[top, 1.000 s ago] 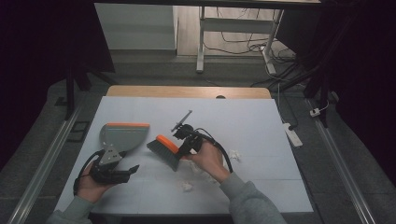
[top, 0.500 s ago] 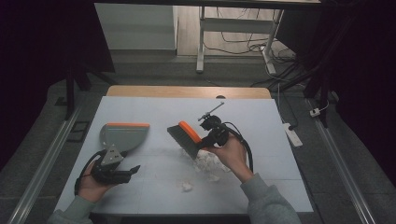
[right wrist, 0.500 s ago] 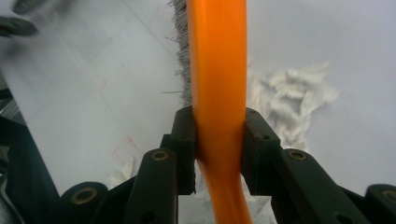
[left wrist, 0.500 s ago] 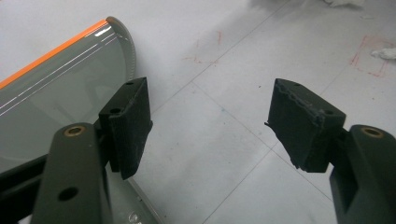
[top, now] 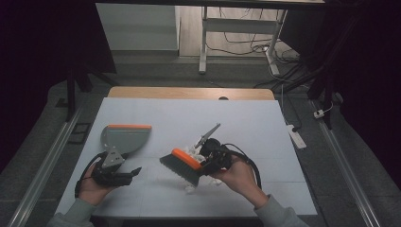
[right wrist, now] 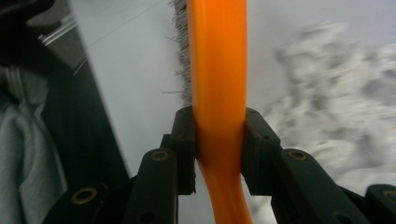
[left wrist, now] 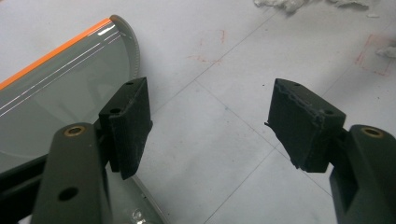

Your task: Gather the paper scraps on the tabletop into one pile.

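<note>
Clamping one brush [top: 182, 164] mid-frame: right hand-held gripper [top: 208, 163]; left hand-held gripper [top: 135, 171] jaws apart, lower left, beside one dustpan [top: 125, 137]; paper scraps [top: 190, 188] on worktop [top: 246, 123].

L gripper [left wrist: 210, 121] rests low w/ jaws wide apart; R gripper [right wrist: 218, 144] clamped tight, hand raised.

A pale table [top: 265, 123] bears a grey, orange-edged dustpan [top: 125, 137] and scattered white scraps [top: 190, 189].

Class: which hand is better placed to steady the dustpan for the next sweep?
Left. Its left gripper is open with the dustpan just ahead, while the right gripper is shut on the brush.
</note>
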`<state>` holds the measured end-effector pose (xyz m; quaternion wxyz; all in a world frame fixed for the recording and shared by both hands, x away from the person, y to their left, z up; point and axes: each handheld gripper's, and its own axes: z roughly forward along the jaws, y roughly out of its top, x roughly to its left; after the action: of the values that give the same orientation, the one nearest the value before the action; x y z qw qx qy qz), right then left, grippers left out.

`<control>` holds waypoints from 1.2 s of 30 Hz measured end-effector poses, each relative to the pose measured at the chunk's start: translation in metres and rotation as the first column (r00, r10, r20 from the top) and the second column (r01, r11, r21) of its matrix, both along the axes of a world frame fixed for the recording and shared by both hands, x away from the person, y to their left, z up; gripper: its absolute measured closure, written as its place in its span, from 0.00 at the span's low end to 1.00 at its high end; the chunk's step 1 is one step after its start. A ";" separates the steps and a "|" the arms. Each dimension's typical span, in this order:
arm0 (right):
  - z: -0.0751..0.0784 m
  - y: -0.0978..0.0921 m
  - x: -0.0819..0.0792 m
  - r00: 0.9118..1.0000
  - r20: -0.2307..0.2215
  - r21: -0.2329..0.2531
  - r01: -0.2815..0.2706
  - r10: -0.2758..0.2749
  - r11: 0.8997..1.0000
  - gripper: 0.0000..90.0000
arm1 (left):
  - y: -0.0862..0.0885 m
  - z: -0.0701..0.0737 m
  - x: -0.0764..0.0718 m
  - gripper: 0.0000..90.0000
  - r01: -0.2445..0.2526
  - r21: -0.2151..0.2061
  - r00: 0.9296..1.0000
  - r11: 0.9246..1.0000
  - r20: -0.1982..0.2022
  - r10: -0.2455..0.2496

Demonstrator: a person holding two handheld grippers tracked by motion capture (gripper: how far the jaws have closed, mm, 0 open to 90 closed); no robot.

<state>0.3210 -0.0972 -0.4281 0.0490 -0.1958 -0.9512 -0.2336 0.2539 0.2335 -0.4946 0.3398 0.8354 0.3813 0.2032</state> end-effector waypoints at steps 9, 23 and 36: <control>-0.022 0.020 -0.027 0.993 0.004 -0.171 -0.118 0.121 0.978 0.77 | 0.001 0.000 0.000 0.34 -0.001 -0.001 1.000 1.000 -0.003 0.001; -0.024 -0.001 0.036 0.993 0.105 -0.219 0.085 -0.063 0.972 0.77 | 0.002 -0.001 0.001 0.34 -0.003 -0.003 1.000 1.000 -0.005 0.003; 0.006 -0.038 0.030 0.994 0.110 -0.089 0.029 -0.019 0.996 0.77 | 0.002 -0.001 0.001 0.34 -0.002 -0.002 1.000 1.000 -0.006 0.002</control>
<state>0.3510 -0.1349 -0.4223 -0.0146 -0.1961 -0.9597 -0.2009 0.2545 0.2352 -0.4957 0.3392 0.8352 0.3835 0.2009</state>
